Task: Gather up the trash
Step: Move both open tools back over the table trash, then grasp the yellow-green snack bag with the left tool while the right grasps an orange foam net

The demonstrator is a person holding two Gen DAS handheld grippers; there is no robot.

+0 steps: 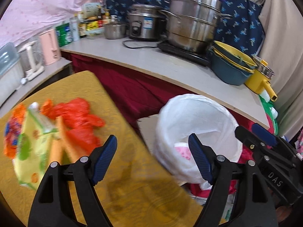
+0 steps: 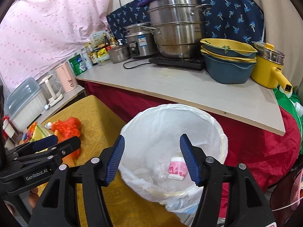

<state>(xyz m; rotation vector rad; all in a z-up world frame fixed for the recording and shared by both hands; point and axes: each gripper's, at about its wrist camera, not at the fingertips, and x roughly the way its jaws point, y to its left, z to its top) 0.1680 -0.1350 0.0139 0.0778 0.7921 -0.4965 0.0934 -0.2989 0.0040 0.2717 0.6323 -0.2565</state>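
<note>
The left gripper [image 1: 152,151] is held wide open with nothing between its fingers, above the near right edge of the yellow table [image 1: 132,189]. The right gripper [image 2: 151,157] is likewise spread wide and empty, over the bin [image 2: 221,132] lined with a white bag. A pink paper cup [image 2: 177,170] and a clear wrapper [image 2: 161,172] are seen lying at the bottom of the bin, just right of the table. On the table's left side, a heap of trash is found: an orange plastic bag [image 1: 79,117] and a yellow-green packet [image 1: 36,143], blurred. Farther off, a counter [image 2: 170,87] is loaded with steel pots [image 2: 176,24], stacked bowls [image 2: 227,60] and a yellow pot [image 2: 265,70].
</note>
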